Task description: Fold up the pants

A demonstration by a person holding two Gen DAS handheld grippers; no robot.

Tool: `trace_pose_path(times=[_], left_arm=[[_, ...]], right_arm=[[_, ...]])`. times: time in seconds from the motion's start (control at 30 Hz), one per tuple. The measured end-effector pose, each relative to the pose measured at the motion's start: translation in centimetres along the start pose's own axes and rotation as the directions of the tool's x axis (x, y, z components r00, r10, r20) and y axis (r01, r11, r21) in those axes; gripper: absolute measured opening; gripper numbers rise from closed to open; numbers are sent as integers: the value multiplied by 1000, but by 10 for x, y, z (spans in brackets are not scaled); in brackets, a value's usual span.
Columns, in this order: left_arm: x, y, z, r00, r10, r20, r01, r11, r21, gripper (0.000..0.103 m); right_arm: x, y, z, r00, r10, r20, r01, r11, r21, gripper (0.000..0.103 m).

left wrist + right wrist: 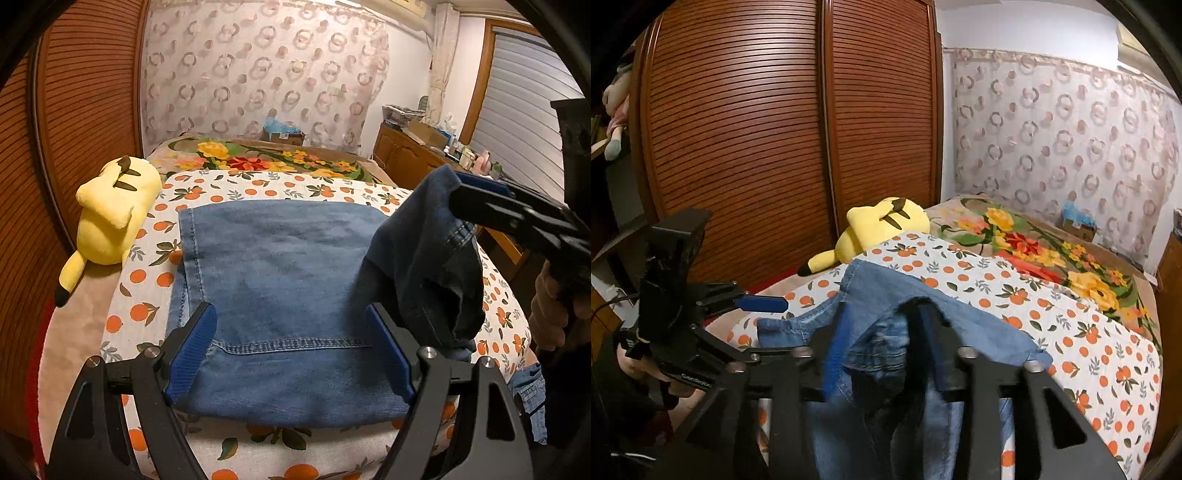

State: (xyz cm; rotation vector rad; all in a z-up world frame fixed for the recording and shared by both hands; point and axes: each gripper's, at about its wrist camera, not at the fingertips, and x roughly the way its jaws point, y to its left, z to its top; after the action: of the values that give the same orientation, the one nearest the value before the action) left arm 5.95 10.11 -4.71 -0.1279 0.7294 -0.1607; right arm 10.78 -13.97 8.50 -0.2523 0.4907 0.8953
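We see the pants [284,273] lying on the orange-print sheet [147,295]. Left gripper [291,350] gapes wide, empty. Only the right wrist view shows denim bunched between the right gripper [882,343] fingers; grip unclear.

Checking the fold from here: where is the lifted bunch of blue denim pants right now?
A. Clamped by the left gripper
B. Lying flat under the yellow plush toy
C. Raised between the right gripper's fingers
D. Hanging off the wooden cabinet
C: the bunched blue denim pants hang raised at the right gripper, while the left gripper stands open over the flat part.
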Motion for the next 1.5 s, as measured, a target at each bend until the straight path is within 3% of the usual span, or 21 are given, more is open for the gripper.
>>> trace_pose_path(times=[0.1,0.3,0.6,0.97,1.27,1.37,1.5], left_arm=[[0,-2,-1,1000,-4,3,4,1000,1,83],[-1,-2,-2,1000,-6,8,6,1000,3,83],[7,-7,-10,999,-47,-19,47,999,2,78],[30,-17,-9,993,-115,-41,116,993,13,52],[42,-17,-6,991,-124,-40,125,992,15,29],[39,-17,-7,992,-122,-29,122,992,22,19],[34,-19,-7,994,-106,-14,107,994,37,13]], right_arm=[[-2,-1,0,1000,-10,6,10,1000,0,56],[-23,37,-11,999,-21,30,21,1000,18,61],[-12,23,-60,992,-87,-95,96,992,87,61],[-8,17,-84,985,-74,-158,103,977,187,61],[15,11,-98,981,-1,-193,52,964,261,60],[24,9,-100,981,29,-193,25,962,272,47],[32,7,-98,982,56,-180,-5,963,270,9]])
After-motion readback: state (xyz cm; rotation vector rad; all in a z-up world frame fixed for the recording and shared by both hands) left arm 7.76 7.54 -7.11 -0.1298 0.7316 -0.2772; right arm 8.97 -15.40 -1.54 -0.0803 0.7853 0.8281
